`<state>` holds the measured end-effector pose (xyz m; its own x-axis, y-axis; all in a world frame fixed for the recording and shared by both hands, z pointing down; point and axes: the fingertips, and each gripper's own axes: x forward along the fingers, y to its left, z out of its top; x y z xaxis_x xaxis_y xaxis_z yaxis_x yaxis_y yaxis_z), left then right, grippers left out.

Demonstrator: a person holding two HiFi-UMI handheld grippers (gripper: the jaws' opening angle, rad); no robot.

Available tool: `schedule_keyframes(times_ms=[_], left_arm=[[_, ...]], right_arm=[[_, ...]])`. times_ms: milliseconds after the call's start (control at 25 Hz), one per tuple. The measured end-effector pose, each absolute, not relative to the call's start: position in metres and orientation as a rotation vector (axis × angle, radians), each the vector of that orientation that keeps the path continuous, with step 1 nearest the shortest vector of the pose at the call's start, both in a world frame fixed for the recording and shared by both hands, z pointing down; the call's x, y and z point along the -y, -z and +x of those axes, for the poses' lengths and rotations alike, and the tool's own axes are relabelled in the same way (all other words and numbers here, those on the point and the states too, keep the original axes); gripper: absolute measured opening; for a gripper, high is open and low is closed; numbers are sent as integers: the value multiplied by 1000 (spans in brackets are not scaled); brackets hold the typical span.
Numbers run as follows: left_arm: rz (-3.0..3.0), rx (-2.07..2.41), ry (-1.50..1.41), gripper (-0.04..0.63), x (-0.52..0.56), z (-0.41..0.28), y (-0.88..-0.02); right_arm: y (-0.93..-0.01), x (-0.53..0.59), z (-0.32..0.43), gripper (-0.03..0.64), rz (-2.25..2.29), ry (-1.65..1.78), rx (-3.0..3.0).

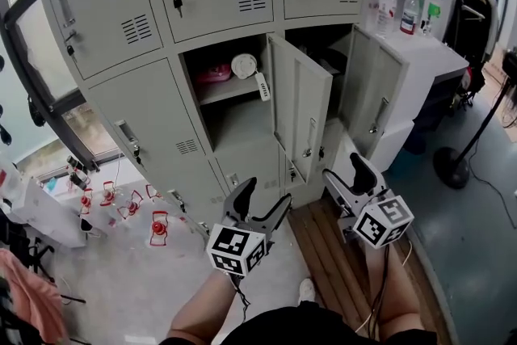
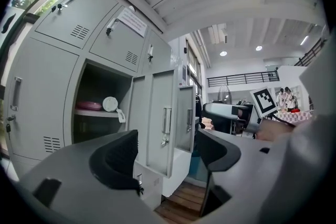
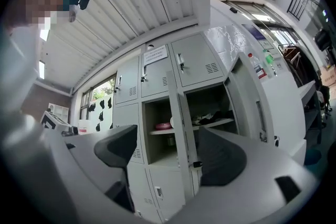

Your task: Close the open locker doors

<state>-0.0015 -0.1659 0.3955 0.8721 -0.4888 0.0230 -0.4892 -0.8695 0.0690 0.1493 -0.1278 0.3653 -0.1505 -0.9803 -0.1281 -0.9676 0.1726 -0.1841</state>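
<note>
— Head view first: where are the open doors?
— Both in the middle row of the locker bank [image 1: 202,4]. The middle door [image 1: 300,105] swings out from the bank's centre column. The right door [image 1: 373,93] hangs wide off the bank's right column. Inside the bank's centre compartment [image 1: 234,125], a pink thing [image 1: 214,74] and a white round thing [image 1: 243,65] lie on the shelf [image 1: 230,89].
— And the claws?
— Both are low in front of the bank, touching neither door. The left claw [image 1: 265,202] sits below the middle door, and the right claw [image 1: 346,176] below the gap between the two doors. A worktop [image 1: 440,48] with bottles [image 1: 411,10] on it stands against the bank's right side.
— What about the left gripper view?
— That claw's jaws are spread wide and grip nothing. Past them the two doors [image 2: 160,123] [image 2: 186,118] stick out from the bank's front, handles towards the camera.
— And the right gripper view?
— Much the same: the jaws are wide apart with nothing held between them. Through the gap the bank shows both compartments gaping. The middle door [image 3: 181,123] is seen edge-on, and the right door [image 3: 257,107] is swung off to the bank's right. Dark things [image 3: 212,117] lie on the shelf of the right compartment
</note>
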Motion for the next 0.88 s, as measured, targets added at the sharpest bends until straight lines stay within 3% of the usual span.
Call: schedule_keyframes(times_ms=[880], left_arm=[[2967, 878, -36, 355, 224, 139, -400]], right_arm=[[-374, 196, 253, 362, -1713, 122, -2339]])
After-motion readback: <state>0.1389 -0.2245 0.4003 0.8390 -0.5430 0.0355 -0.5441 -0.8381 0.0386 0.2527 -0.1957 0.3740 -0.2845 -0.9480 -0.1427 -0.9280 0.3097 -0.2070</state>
